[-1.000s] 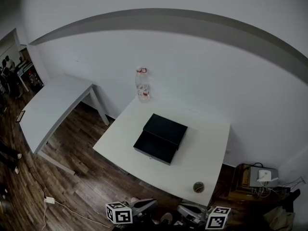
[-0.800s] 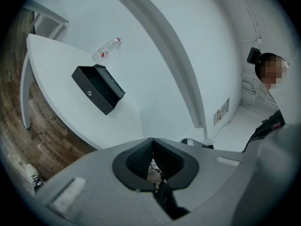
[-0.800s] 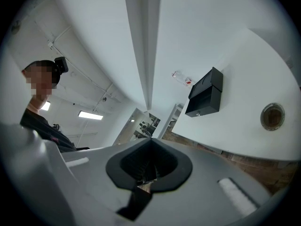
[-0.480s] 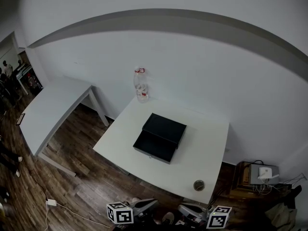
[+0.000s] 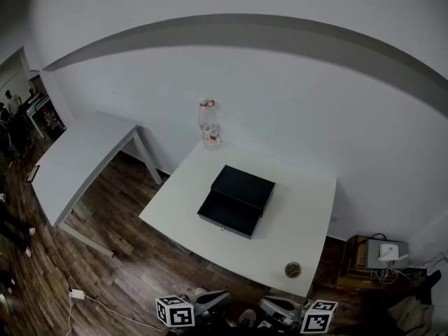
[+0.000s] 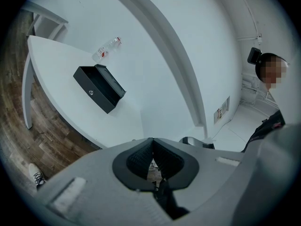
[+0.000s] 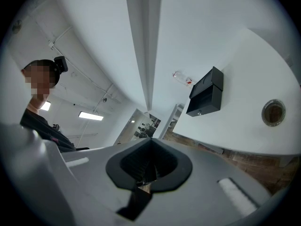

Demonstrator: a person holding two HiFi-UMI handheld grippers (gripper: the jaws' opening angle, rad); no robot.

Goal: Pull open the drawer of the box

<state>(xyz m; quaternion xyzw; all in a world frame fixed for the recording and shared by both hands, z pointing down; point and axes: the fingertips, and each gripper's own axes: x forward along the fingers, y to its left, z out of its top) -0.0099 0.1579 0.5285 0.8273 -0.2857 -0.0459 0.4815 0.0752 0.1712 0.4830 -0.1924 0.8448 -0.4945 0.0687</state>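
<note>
while the left tongs (image 6: 153,149) and the right tongs (image 7: 149,147) are squeezed shut with nothing in them, the black box (image 5: 241,187) sits well ahead of them on the white counter (image 5: 301,222), its drawer front (image 5: 227,214) facing them.

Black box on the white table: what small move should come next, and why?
Probably bring the right gripper forward toward the knob on the black box, opening its jaws on the way. Both it and the left gripper are shut, empty and well short of the white table.
</note>
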